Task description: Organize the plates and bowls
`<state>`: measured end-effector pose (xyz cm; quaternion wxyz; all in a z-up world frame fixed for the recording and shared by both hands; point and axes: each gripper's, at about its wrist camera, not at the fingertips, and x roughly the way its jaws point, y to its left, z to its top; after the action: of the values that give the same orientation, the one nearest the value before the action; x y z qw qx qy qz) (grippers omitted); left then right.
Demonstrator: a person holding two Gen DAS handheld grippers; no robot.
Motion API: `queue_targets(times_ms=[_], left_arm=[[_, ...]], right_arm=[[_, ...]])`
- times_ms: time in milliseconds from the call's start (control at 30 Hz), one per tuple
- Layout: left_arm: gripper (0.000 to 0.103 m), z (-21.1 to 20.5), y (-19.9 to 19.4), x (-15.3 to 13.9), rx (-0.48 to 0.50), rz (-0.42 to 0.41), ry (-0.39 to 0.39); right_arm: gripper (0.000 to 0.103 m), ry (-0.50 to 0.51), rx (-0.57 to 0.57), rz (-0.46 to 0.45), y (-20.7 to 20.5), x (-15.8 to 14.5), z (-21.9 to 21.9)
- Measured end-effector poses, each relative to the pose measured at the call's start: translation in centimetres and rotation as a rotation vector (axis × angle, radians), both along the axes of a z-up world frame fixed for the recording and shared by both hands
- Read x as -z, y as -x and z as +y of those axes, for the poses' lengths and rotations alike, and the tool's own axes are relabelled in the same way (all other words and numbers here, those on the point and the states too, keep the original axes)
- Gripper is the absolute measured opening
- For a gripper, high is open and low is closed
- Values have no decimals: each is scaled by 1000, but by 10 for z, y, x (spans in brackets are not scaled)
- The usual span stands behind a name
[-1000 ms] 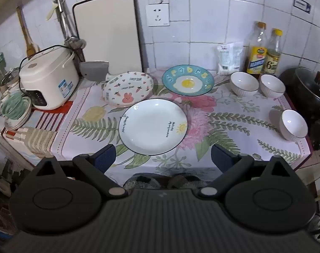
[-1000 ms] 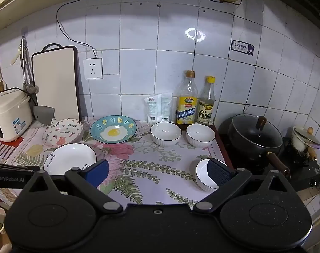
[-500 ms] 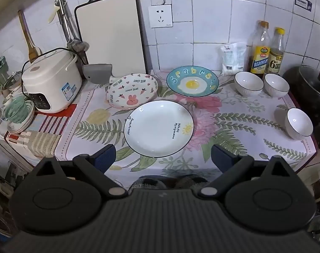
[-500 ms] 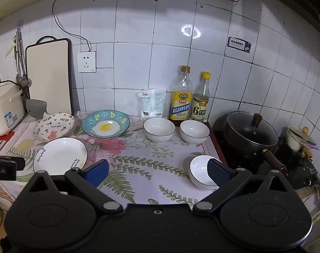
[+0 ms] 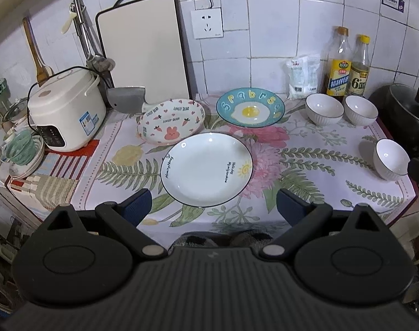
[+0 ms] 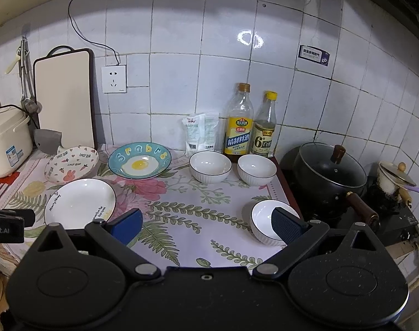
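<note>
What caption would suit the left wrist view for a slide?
Open left gripper above a white plate, with two patterned plates and three white bowls on a floral tablecloth.

Black tongs (image 5: 209, 207), blue finger pads (image 6: 126, 224)

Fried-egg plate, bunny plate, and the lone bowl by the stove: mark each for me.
fried-egg plate (image 5: 250, 110), left wrist view, on the yolk.
bunny plate (image 5: 171, 124), left wrist view, on its patterned centre.
lone bowl (image 6: 264, 216), right wrist view, on its white inside.
</note>
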<state>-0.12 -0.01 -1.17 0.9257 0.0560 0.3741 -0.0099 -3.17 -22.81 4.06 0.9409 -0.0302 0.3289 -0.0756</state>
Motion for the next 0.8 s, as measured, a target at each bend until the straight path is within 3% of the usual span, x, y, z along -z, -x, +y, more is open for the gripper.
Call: queue_targets(times_ms=[300,800], left_arm=[[98,0,6,6,-20,-85,2],[98,4,7,16,-11,-74,25]], right_arm=[[101,-10,9,6,-2,5,-3],[101,26,1,-51,6,24,4]])
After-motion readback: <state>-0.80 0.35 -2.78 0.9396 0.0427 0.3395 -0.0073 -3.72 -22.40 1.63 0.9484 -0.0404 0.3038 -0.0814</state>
